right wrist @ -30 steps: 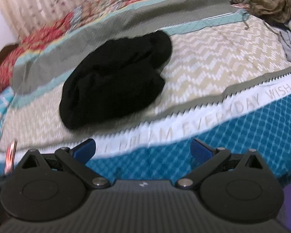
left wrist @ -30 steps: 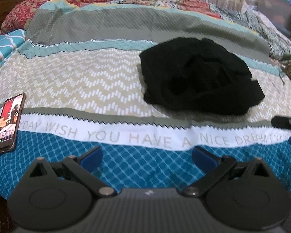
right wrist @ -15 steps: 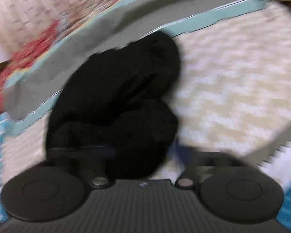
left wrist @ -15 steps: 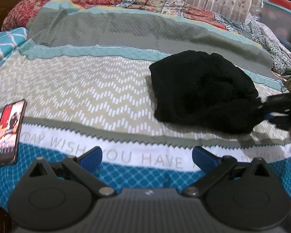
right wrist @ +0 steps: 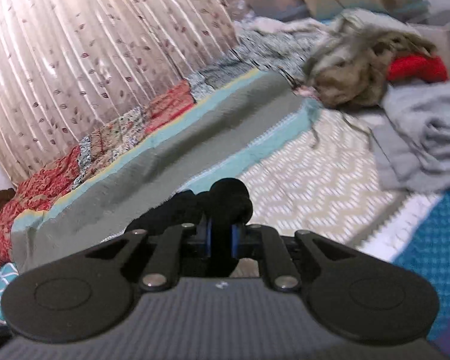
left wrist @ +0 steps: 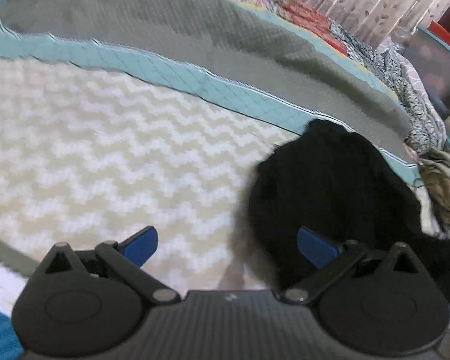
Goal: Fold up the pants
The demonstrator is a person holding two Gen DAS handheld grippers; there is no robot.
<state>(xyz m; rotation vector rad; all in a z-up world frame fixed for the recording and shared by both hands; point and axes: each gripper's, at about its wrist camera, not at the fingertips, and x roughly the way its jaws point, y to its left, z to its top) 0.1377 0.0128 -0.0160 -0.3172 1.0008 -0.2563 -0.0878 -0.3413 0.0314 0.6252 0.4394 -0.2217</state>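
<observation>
— Pants point(right wrist: 225, 201): black, bunched, pinched between right gripper point(right wrist: 222, 240) pads, jaws just closed on cloth
— Left gripper point(left wrist: 228, 243): spread wide, nothing held; pants heap just ahead-right. No legible writing anywhere

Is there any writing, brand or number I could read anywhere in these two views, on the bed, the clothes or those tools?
No readable text in either view.
Left gripper: a tiny pale mark on its body, too small to read.
Right gripper: the same kind of mark, unreadable.
Bedspread, black pants, curtain: patterns only, no words.
</observation>
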